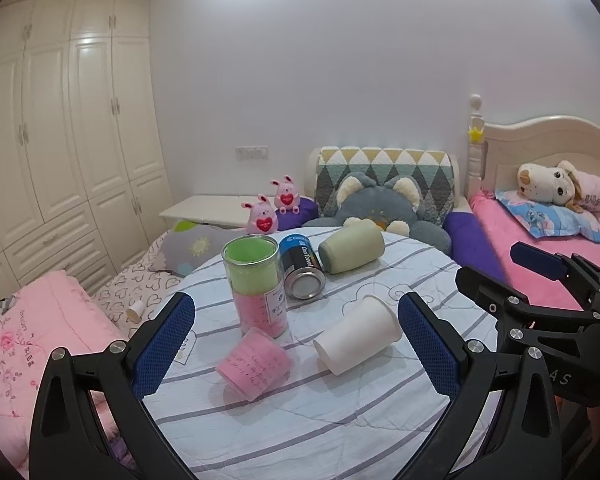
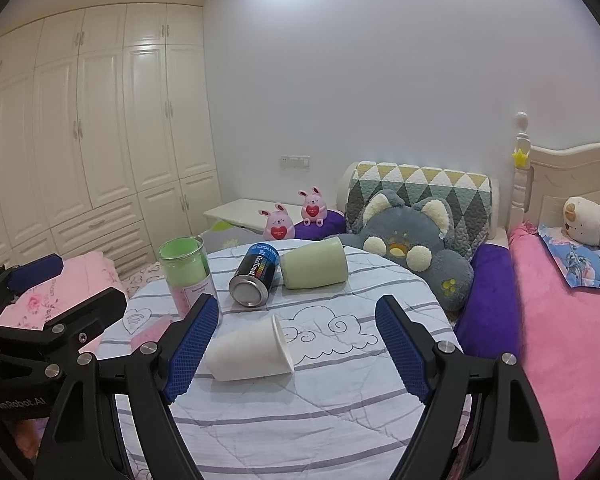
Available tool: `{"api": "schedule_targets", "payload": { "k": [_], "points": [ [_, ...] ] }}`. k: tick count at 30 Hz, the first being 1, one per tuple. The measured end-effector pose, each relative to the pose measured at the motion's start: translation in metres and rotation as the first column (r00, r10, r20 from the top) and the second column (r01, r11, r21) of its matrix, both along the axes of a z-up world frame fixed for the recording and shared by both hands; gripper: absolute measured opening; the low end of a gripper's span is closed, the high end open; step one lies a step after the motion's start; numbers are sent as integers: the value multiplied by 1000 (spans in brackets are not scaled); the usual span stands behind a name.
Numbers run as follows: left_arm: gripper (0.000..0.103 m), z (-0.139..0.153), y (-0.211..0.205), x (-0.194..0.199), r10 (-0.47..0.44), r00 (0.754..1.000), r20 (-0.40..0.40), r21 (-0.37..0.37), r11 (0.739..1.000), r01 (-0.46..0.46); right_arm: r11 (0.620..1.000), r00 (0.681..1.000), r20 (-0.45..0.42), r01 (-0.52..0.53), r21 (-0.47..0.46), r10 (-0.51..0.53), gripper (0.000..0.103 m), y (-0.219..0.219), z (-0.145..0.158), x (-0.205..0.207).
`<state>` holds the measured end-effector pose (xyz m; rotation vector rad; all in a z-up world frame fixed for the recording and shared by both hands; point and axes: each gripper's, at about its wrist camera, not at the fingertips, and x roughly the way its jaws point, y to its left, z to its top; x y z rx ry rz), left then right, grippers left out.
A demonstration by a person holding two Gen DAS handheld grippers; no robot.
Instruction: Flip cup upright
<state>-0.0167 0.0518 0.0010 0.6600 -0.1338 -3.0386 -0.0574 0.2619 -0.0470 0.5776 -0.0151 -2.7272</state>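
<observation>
**Paper cup on its side, both grippers spread and waiting**

On the round table [image 2: 340, 412] with its striped cloth, a white paper cup [image 2: 252, 352] lies on its side, near the front edge. Seen from the right wrist, it sits just ahead of the right gripper [image 2: 298, 350], nearer that gripper's left finger [image 2: 192, 348]; its long axis runs roughly across the view, mouth toward the right, base toward the left. The right gripper is spread wide and grips nothing. The left gripper [image 1: 296, 338] is likewise spread and empty; from its camera the white cup [image 1: 358, 334] lies between the fingers but off to the right, and a pink cup [image 1: 254, 364], also tipped over, lies closer to the middle.

By my judgement the right gripper is nearer and better lined up with the white cup, though the axis lies crosswise to the fingers, so a wrist turn may be needed.

Behind the cup there is open cloth before the dark can [image 2: 254, 276], the pale green cup [image 2: 314, 266] and the tall clear container [image 2: 188, 276]. Forward room is fair; the table edge is close below
</observation>
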Motion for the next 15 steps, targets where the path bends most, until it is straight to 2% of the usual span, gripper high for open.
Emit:
{"api": "schedule_targets", "payload": {
  "k": [15],
  "points": [
    [103,0,-3,-2,1,1000,6,3,1000,-1,1000,1000,10,-6,8,6,82,-7,-1,-5]
  ]
}}
